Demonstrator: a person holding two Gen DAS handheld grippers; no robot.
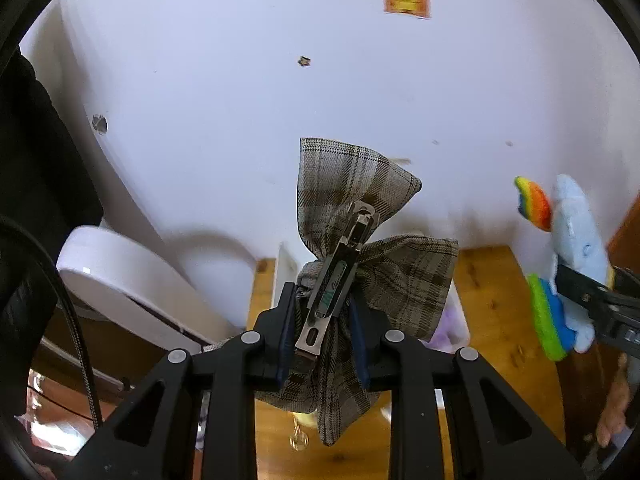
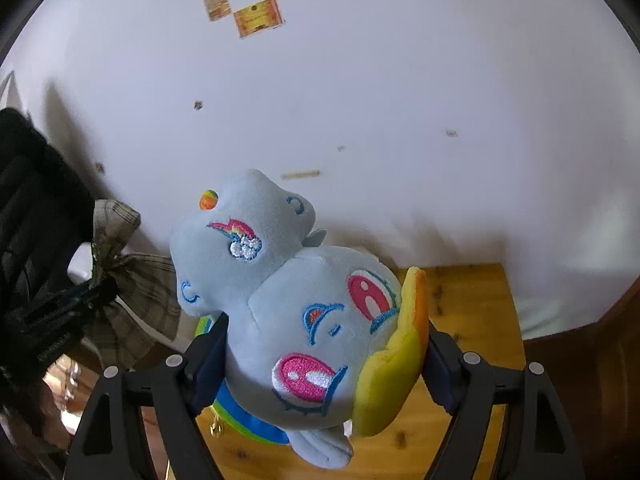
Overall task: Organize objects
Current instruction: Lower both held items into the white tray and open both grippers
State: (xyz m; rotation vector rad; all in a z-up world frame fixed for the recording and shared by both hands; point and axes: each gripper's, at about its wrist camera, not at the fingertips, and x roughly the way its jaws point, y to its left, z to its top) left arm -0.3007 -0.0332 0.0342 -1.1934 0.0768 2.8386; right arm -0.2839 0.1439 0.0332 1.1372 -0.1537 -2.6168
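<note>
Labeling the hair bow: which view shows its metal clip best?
Left wrist. The bow sits centered between the left gripper fingers, clip facing the camera. Right wrist shows only the bow's fabric at the left edge, partly hidden; no clip.

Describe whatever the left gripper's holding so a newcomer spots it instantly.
Against the white wall, above the wooden surface, the left gripper clamps a brown plaid fabric bow hair clip. Its silver metal clasp faces the camera, unlike the light-blue rainbow-maned plush pony beside it.
</note>
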